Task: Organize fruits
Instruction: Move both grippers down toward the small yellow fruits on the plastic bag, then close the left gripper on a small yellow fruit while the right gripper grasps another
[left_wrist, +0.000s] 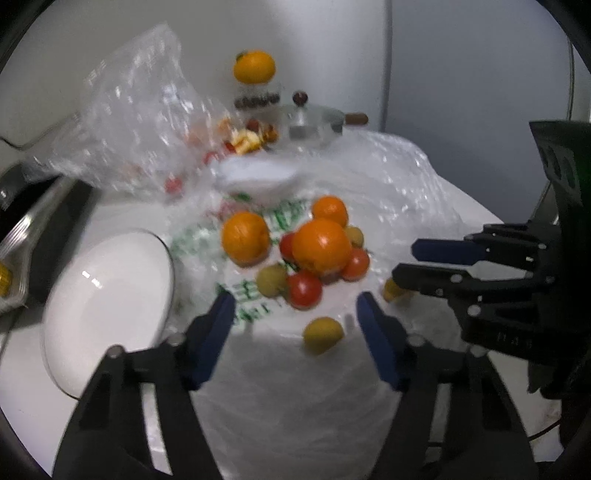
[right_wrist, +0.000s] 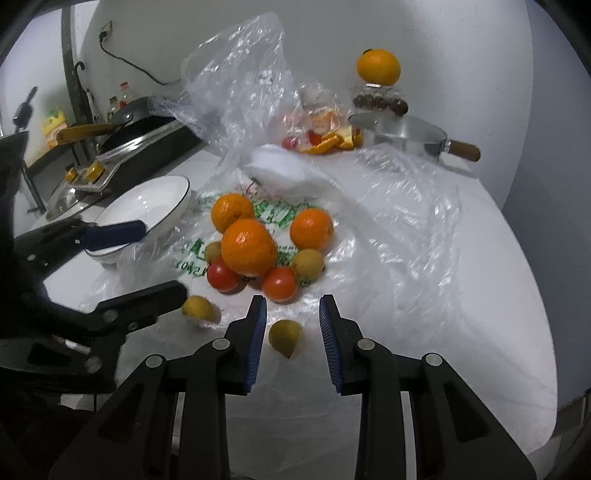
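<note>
Both claws open: right claw (right_wrist: 291, 314) straddling a loose yellow-green fruit (right_wrist: 284, 338) at lower centre, probably for pickup; left claw (left_wrist: 295, 314) near the fruit pile (left_wrist: 295, 258), white bowl (left_wrist: 107, 306) waiting left.

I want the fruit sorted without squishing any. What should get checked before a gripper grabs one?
1. Right gripper open: ok.
2. Left gripper open: ok.
3. Small yellow-green fruit between the right gripper's fingers: ok.
4. Both grippers empty: ok.
5. White bowl empty and ready: ok.
6. Pile of oranges and tomatoes steady on the plastic bag: cannot tell.
</note>
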